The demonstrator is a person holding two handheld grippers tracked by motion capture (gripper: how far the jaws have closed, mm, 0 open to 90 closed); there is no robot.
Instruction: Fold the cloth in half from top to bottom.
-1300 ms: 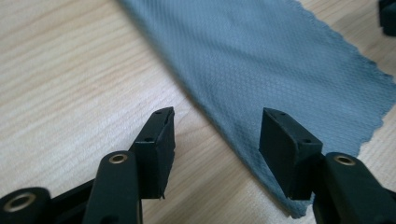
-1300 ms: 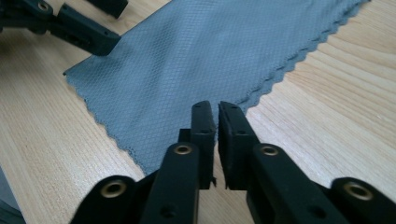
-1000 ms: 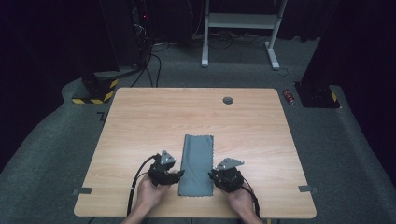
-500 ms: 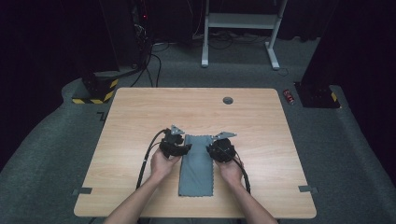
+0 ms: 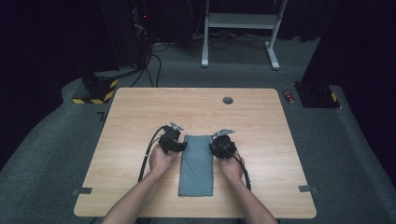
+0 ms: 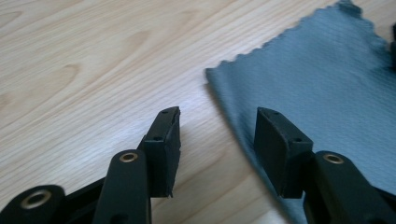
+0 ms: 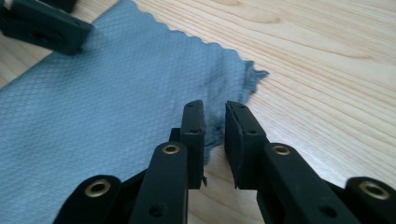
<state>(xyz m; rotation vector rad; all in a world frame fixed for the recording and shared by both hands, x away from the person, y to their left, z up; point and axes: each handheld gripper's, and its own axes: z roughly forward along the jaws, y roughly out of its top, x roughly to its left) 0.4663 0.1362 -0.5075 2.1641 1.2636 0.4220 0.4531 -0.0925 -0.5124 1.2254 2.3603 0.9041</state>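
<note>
- Wood-grain rectangular tabletop (image 5: 140, 121), pale, smooth; slippery surface, so I judge the cloth could slide rather than lift if a jaw pushes it sideways.
- Grey-blue rectangular microfibre cloth with pinked zigzag edges (image 5: 197, 164) lies flat, long side running away from the person, near the table's front middle, between the two hands.
- Left gripper (image 6: 217, 133): black two-jaw tool at the cloth's far left corner; its jaws have just been opening a little and stand apart, one pad over bare wood, the other over the cloth's edge, nothing clamped. Risk: closing from here may grab only a sliver of edge, or miss it.
- Right gripper (image 7: 215, 128): black jaws nearly together with a narrow gap, opening slightly just now, at the far right corner (image 7: 252, 77); cloth looks puckered there, edge seems between the pads, pinch not clearly firm. Risk: corner slips out on lifting.
- Uneven grips could let one corner drop, so the cloth folds crooked or bunches.
- Trailing black cables (image 5: 144, 161) could snag the near cloth edge.
- No brand, label or readable writing anywhere.
</note>
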